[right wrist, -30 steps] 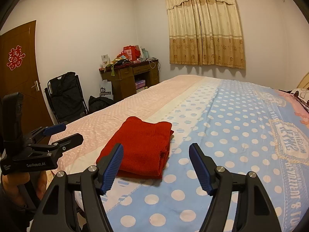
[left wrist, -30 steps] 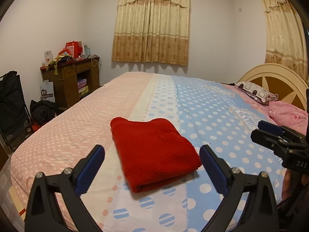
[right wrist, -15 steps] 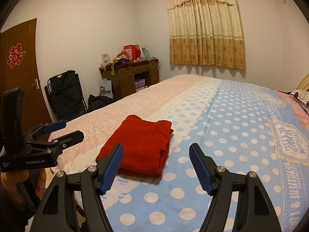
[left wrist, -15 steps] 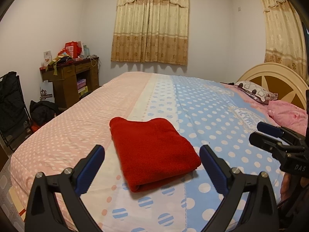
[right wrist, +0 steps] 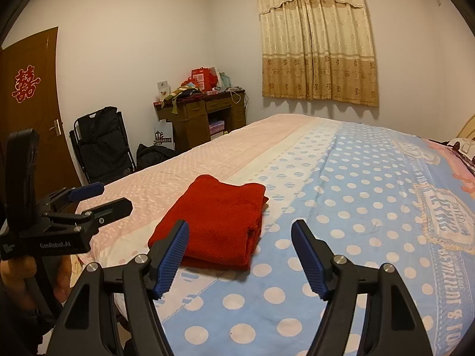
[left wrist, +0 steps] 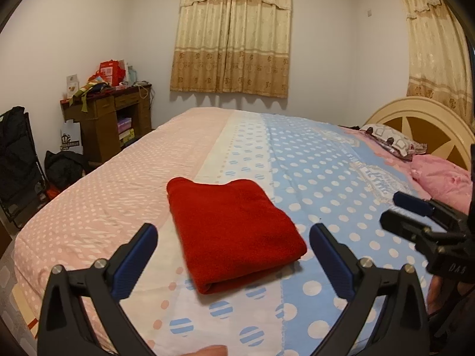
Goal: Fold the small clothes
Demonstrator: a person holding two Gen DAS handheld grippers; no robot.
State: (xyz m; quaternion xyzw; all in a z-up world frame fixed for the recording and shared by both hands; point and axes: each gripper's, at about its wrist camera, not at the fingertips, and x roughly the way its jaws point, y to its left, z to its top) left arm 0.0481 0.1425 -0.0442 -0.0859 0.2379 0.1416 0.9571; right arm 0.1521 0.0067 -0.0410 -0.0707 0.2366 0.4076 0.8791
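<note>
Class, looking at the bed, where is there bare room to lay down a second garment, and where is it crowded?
Free: the pink dotted strip between the folded red garment and the bed's desk-side edge, and the blue dotted spread between the garment and the pillows. Crowded: the headboard end with the pillows, and the near edge, where both open tools hover.
</note>
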